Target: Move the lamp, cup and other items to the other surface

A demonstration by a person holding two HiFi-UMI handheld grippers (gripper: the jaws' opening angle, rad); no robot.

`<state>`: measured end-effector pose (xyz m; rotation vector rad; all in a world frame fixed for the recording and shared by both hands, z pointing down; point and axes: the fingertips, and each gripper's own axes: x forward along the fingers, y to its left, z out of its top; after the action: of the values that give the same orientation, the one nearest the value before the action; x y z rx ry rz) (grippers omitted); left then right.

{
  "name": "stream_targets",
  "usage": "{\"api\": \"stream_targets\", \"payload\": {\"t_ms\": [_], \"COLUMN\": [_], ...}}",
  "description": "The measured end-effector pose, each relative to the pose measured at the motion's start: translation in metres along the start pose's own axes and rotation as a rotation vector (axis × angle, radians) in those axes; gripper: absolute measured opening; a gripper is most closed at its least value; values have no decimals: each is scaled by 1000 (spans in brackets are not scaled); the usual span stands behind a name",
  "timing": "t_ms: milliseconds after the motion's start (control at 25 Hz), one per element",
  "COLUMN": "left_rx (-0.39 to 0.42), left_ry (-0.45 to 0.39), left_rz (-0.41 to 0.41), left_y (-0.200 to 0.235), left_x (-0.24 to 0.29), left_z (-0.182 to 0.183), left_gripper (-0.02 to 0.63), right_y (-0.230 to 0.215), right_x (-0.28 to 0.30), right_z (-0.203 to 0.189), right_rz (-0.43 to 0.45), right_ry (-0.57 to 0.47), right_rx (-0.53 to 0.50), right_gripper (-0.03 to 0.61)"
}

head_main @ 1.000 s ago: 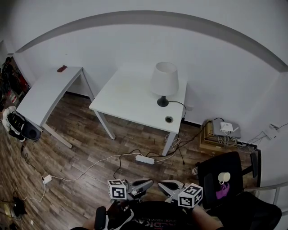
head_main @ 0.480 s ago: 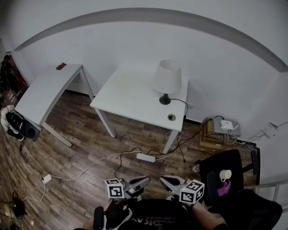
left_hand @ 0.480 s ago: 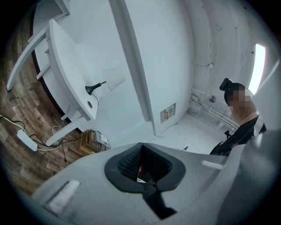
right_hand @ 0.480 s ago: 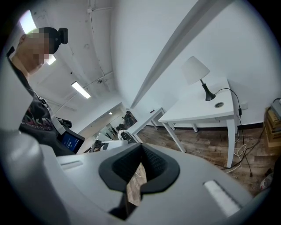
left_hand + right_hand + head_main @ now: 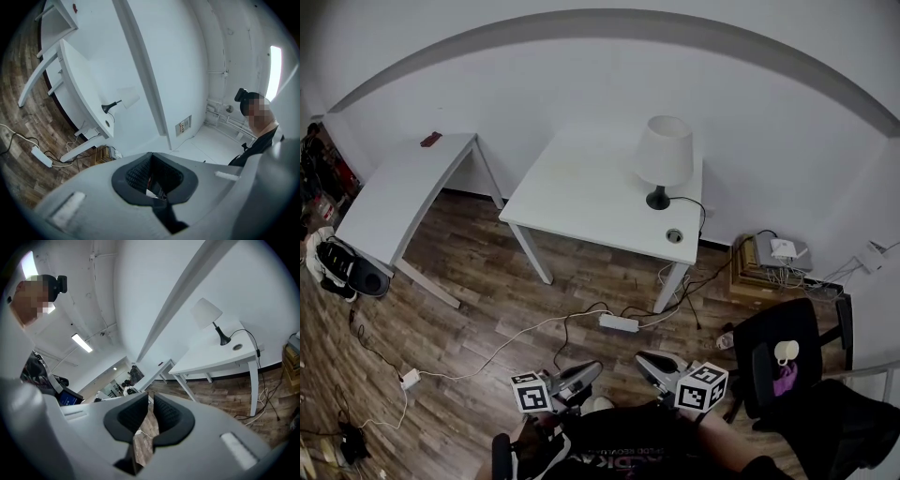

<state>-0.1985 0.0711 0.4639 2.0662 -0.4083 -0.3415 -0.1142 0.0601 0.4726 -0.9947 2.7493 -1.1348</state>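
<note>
Looking down on a white table, a second white desk well apart to its left, and a black chair at lower right. Finding the lamp standing near the table's right end and the white cup resting on the chair. Holding the left gripper closed and empty, and just now easing the right gripper apart to a narrow slit, nothing between its jaws.

White-shaded lamp, white table, brown plank floor (white cup, black chair)
</note>
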Motion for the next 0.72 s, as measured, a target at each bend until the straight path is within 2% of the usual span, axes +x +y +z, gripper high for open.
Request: {"api": "stream_targets", "payload": {"t_ms": [360,560,720], "left_rx": [-39,-68,-65], "left_ry": [-49,-92,-147], "left_rz": [23,53,92], "left_y": [21,38,49], "left_x": [-14,-9,5], "left_z": [12,25,47], "left_gripper": [-5,-5,-5], "right_y": [-13,-50,-90], "right_x": [13,21,31], "right_z": [9,29,62], "right_rz": [-53,-97,-123], "right_ry": [-11,-18,-17], "right_rx": [18,32,32], "right_gripper": [52,81,93]}}
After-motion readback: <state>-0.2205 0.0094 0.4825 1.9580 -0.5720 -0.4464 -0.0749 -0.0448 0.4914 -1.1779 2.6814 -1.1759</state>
